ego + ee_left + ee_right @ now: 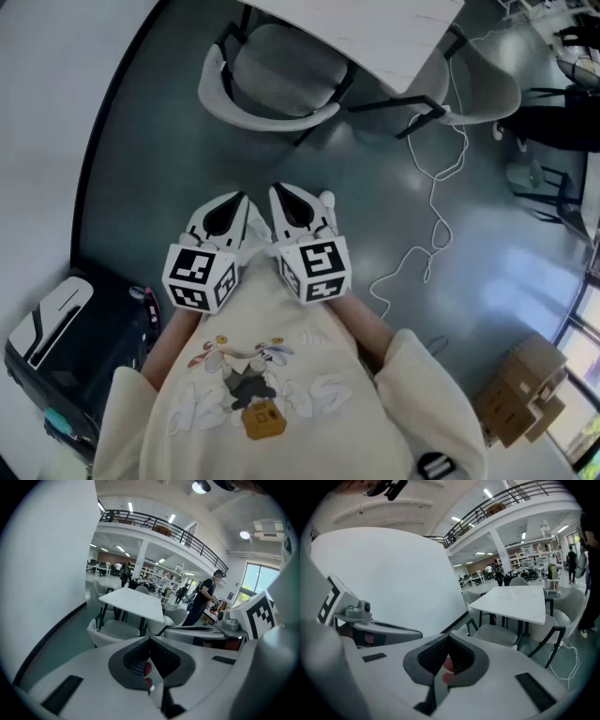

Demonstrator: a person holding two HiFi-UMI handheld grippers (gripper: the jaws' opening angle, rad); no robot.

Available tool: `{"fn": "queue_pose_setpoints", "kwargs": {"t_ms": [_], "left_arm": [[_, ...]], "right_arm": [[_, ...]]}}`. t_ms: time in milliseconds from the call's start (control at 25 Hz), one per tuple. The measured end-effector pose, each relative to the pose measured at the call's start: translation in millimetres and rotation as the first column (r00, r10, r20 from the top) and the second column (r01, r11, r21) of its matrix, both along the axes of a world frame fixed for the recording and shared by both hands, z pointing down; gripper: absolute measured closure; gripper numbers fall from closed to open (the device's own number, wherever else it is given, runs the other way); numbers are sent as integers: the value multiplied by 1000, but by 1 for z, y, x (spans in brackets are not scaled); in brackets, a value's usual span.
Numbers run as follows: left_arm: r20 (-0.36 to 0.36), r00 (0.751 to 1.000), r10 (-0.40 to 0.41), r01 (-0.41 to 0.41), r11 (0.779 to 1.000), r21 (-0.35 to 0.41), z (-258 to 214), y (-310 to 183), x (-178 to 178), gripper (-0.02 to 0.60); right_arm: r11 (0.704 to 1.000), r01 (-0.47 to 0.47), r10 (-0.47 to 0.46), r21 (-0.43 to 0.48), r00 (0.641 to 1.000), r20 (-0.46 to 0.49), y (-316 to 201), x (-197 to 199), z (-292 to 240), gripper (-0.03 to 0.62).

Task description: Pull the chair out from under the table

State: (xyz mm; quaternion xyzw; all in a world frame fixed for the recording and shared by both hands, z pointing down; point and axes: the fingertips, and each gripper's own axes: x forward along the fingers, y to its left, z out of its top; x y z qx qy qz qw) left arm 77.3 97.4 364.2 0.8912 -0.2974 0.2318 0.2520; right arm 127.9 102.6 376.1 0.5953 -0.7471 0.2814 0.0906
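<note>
A light grey chair [272,80] is tucked under the white table [375,33] at the top of the head view; it also shows as the chair [117,631] below the table [133,603] in the left gripper view, and as the chair [497,634] under the table [513,603] in the right gripper view. My left gripper [225,214] and right gripper [295,206] are side by side, close to my chest, well short of the chair. Both are shut with nothing between the jaws.
A second grey chair [487,89] stands right of the table. A white cable [436,202] trails across the grey floor. A dark case [75,347] sits at lower left by the curved white wall, a cardboard box [520,389] at lower right. A person [201,599] stands beyond the table.
</note>
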Motion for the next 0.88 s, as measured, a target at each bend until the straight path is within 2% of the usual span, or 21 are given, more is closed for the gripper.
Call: {"fn": "queue_pose_setpoints", "kwargs": {"t_ms": [120, 280, 520, 680, 760, 880], "left_arm": [[1, 1000, 26, -26, 1000, -12, 1, 7, -11, 572], [9, 997, 75, -75, 997, -6, -1, 11, -18, 572], [0, 998, 67, -67, 998, -8, -1, 3, -42, 572], [-59, 997, 45, -48, 997, -55, 7, -2, -53, 572], [-76, 996, 43, -50, 995, -84, 13, -4, -53, 572], [-68, 997, 48, -53, 995, -81, 16, -8, -49, 572]], "right_arm": [[1000, -1, 1, 11, 999, -36, 0, -14, -5, 586], [1000, -15, 15, 8, 999, -38, -3, -19, -9, 586], [1000, -30, 30, 7, 1000, -4, -7, -42, -6, 585], [999, -34, 34, 1, 999, -24, -5, -57, 2, 585], [999, -41, 41, 6, 998, -48, -4, -55, 2, 585], [999, -32, 32, -6, 998, -53, 0, -45, 1, 585]]}}
